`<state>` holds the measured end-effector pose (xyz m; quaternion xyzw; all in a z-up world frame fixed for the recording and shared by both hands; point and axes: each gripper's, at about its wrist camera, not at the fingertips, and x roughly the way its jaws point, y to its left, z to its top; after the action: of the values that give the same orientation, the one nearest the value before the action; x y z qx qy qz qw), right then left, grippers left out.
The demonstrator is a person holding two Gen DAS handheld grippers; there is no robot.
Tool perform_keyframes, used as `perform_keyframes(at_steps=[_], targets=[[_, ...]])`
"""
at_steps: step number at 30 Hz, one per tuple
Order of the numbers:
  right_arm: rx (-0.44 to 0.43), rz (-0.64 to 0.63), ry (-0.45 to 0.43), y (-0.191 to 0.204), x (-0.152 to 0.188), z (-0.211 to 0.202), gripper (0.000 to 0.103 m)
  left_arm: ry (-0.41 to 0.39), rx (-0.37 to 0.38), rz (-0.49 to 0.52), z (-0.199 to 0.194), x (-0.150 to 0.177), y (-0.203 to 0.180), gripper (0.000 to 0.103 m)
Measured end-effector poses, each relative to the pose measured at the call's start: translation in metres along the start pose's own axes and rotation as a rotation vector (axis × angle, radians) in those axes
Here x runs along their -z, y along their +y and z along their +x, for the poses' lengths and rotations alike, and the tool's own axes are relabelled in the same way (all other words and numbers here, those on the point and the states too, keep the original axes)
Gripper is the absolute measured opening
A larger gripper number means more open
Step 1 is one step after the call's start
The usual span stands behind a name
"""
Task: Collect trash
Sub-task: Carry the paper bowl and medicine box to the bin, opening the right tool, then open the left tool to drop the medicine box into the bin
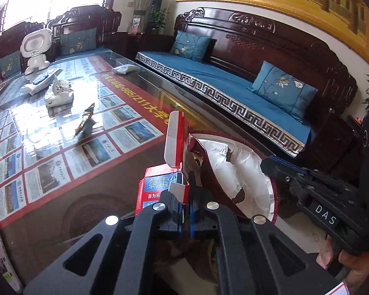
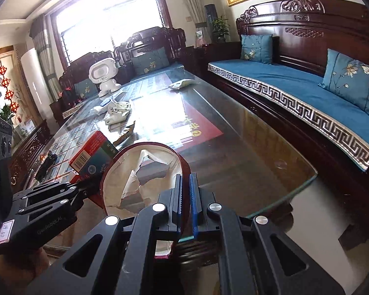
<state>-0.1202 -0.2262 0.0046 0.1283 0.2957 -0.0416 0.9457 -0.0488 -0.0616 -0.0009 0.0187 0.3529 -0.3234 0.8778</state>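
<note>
**Box poised at the bag's mouth**

At the bench's near edge, the left gripper (image 1: 184,196) pinches a red-and-blue cardboard medicine box (image 1: 160,186), upright. The red, white-lined bag (image 2: 140,172), pinched at its rim by the right gripper (image 2: 185,196), gapes at the box's 3 o'clock.

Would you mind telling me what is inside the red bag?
The red bag held open shows only its torn white lining; no trash shows inside, and its bottom is hidden.
</note>
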Motion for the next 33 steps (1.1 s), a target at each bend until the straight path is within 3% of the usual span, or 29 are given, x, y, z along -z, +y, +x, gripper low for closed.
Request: perform_keyframes(at_steps=[6,9,18,19,21,22,33], targets=[[0.122,0.026,-0.001,-0.035,0.031,-0.039,0.007,0.071,0.092,0.061,0.015,0.031,-0.058,0.004],[0.209,0.077,0.032,-0.066,0.063,-0.054,0.007,0.104,0.127,0.090,0.024,0.044,-0.081,0.004],[0.354,0.181,0.182,-0.126,0.131,-0.043,0.007,0.199,0.192,0.187,0.047,0.076,-0.132,0.004],[0.369,0.191,0.199,-0.131,0.137,-0.040,0.009,0.206,0.195,0.197,0.048,0.078,-0.136,0.004],[0.403,0.207,0.219,-0.138,0.145,-0.037,0.026,0.222,0.201,0.208,0.051,0.082,-0.143,0.004],[0.401,0.214,0.216,-0.140,0.147,-0.037,0.032,0.230,0.208,0.209,0.053,0.083,-0.147,0.004],[0.386,0.251,0.100,-0.144,0.129,-0.067,0.032,0.312,0.283,0.248,0.073,0.094,-0.175,0.004]])
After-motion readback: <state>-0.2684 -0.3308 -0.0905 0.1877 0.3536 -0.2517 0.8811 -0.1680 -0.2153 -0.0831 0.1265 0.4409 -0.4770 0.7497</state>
